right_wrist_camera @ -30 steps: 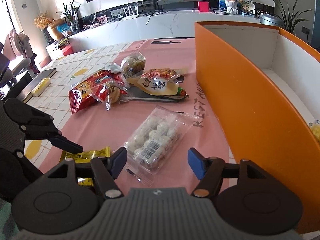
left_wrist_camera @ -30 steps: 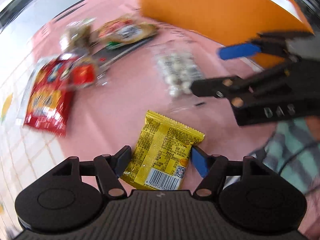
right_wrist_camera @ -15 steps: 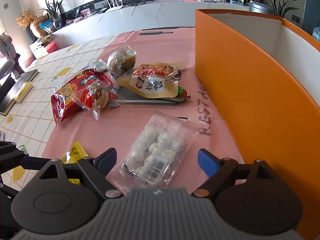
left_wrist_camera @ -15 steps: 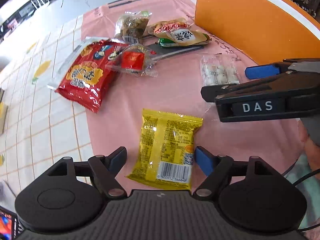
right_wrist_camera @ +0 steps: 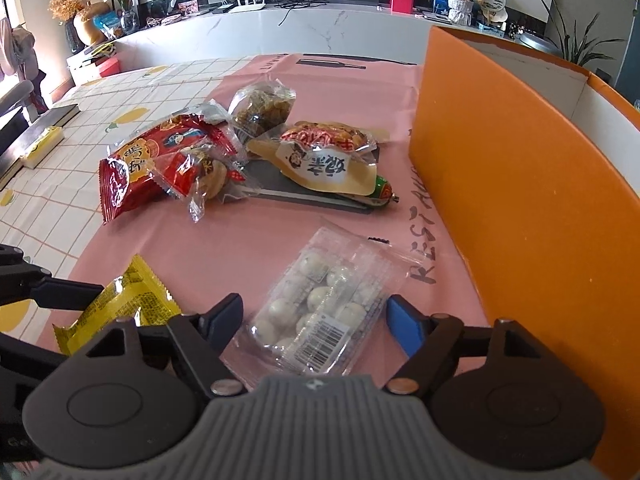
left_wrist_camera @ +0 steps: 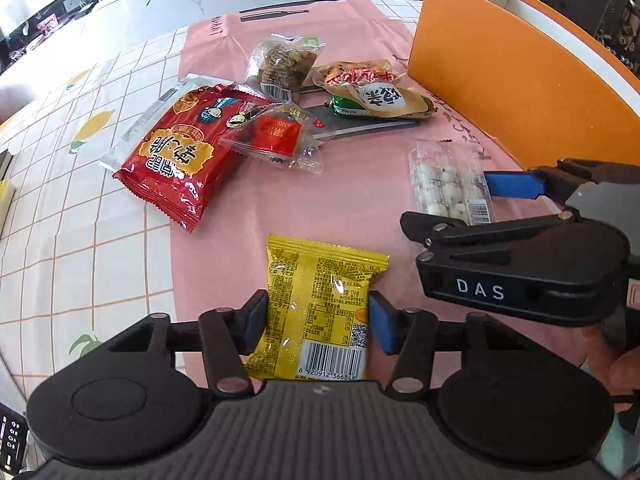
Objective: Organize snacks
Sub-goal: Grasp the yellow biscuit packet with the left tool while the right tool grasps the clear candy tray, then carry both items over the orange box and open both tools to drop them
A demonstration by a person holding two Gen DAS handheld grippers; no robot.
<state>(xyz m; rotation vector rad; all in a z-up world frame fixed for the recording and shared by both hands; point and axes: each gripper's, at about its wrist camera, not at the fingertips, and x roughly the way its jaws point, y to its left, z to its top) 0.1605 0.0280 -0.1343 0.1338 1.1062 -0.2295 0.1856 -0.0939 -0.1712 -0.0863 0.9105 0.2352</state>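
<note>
A yellow snack packet (left_wrist_camera: 320,300) lies on the pink mat between the fingers of my left gripper (left_wrist_camera: 318,322), whose pads touch both its edges. It also shows in the right wrist view (right_wrist_camera: 124,306). A clear pack of white balls (right_wrist_camera: 320,312) lies between the open fingers of my right gripper (right_wrist_camera: 314,320), with gaps on both sides; it also shows in the left wrist view (left_wrist_camera: 448,182). The orange box (right_wrist_camera: 520,208) stands to the right.
Further back lie a red bag (left_wrist_camera: 180,152), a small clear-wrapped red pastry (left_wrist_camera: 276,138), a brown snack bag (left_wrist_camera: 284,64), a beige pouch (left_wrist_camera: 376,96) over a green sausage (left_wrist_camera: 348,106), on a dark flat slab (right_wrist_camera: 304,196). The checked tablecloth (left_wrist_camera: 80,200) extends left.
My left gripper has narrowed onto the yellow packet. My right gripper has moved forward so the clear pack sits between its fingers.
</note>
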